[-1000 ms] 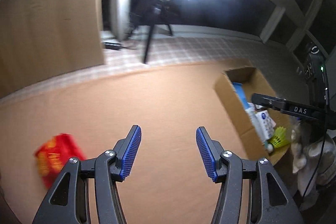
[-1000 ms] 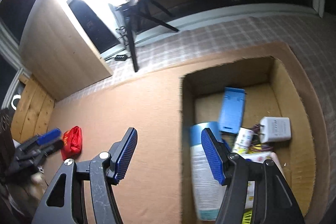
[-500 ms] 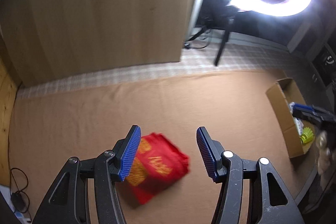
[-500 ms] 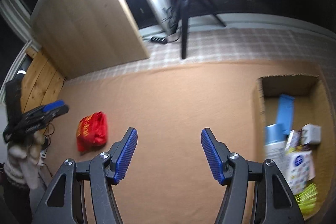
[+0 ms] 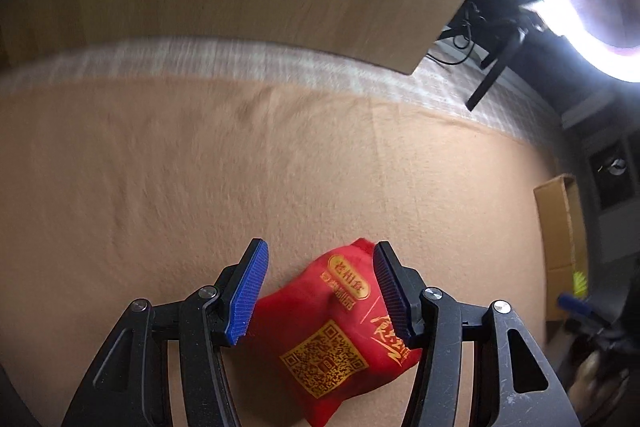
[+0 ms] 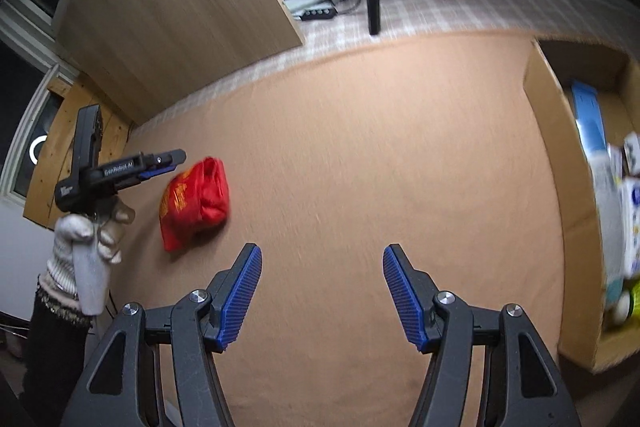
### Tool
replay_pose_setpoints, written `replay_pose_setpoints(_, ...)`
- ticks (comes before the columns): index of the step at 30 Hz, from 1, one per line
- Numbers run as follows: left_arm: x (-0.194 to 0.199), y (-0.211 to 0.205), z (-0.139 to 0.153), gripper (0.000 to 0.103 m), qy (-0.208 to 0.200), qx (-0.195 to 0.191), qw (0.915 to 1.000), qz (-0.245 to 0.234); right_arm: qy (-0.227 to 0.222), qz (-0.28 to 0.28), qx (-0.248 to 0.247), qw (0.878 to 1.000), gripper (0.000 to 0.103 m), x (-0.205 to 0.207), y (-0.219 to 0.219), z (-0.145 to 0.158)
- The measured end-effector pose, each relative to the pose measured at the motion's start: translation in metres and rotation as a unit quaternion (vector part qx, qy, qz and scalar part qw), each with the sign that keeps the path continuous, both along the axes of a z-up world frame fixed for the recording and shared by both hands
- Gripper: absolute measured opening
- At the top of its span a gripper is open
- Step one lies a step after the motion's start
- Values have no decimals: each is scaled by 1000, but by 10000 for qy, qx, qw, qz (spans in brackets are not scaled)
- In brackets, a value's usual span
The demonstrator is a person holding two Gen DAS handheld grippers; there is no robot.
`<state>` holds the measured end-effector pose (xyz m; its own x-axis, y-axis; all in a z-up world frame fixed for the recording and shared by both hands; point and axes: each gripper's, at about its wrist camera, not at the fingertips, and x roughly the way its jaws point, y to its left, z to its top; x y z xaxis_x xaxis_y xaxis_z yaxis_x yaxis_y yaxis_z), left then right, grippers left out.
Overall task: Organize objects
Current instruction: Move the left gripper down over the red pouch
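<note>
Since a moment ago, left tool [image 5: 320,293] has closed in, straddling red pouch [image 5: 340,339]

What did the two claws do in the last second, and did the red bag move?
The left claw swung over from the cardboard box side to the red bag and now straddles it, open, not yet squeezing. The right claw drew back from over the box to the bare brown mat. The bag stayed on the mat; both claws stayed open and empty.
</note>
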<state>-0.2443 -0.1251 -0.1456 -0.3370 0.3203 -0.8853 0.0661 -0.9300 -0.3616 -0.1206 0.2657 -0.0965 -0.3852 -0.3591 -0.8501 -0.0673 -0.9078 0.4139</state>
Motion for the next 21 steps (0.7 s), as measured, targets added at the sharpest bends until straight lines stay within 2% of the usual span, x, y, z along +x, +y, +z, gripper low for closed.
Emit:
replay_pose_setpoints(2,4,-2,-9,58,-75,185,9998,15,-38,-42,19,10000,59,9,3,-2)
replay_pose_setpoints(9,32,14,-26,55,-113,449,9989,-46,-84,-139,-12,9999,59,27,12,-6)
replay_pose_setpoints(14,55,42,-29,53,-7,508,9987,-69,-95,-153,-123,9998,59,27,16,-9)
replay_pose_setpoints(21,104,87,-29,53,115,533,9983,228,-100,-47,-289,9995,59,24,12,-12)
